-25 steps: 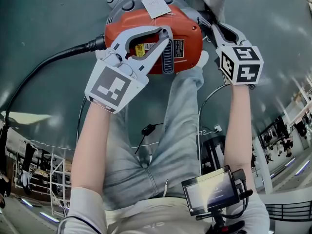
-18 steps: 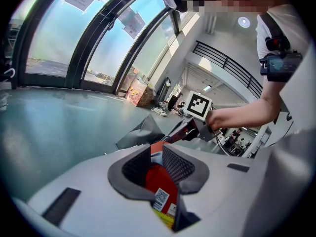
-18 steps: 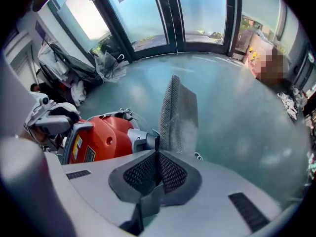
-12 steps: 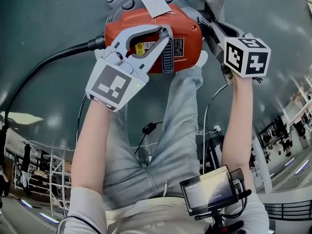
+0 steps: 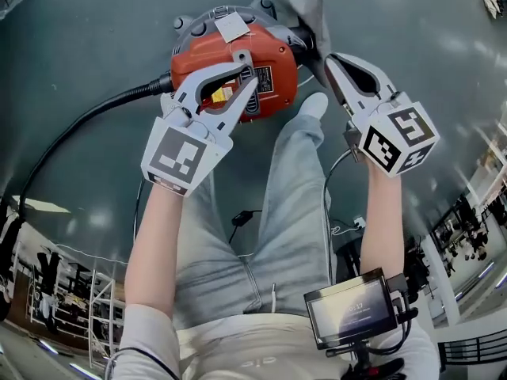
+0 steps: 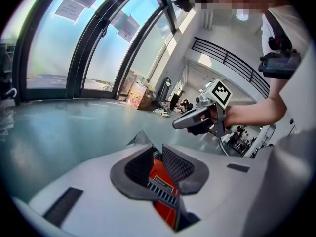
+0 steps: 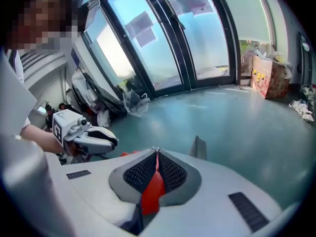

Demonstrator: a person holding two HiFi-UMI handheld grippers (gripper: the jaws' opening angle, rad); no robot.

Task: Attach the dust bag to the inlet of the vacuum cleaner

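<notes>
The round red-and-grey plastic vacuum cleaner (image 5: 277,54) sits directly beneath the left gripper (image 5: 247,65), whose jaws stand slightly apart with nothing between them. The limp grey fabric dust bag (image 5: 299,2) rises just beyond the tips of the right gripper (image 5: 329,58), against the cleaner's side. That gripper is closed and empty. The bag appears to sit at the inlet already, so this looks like checking the fit. Next would come regripping the bag and pressing it home if loose.

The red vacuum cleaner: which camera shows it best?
The head view: the vacuum cleaner shows from above, with red body, hose and white tag. The left gripper view and right gripper view each catch only a red sliver.
</notes>
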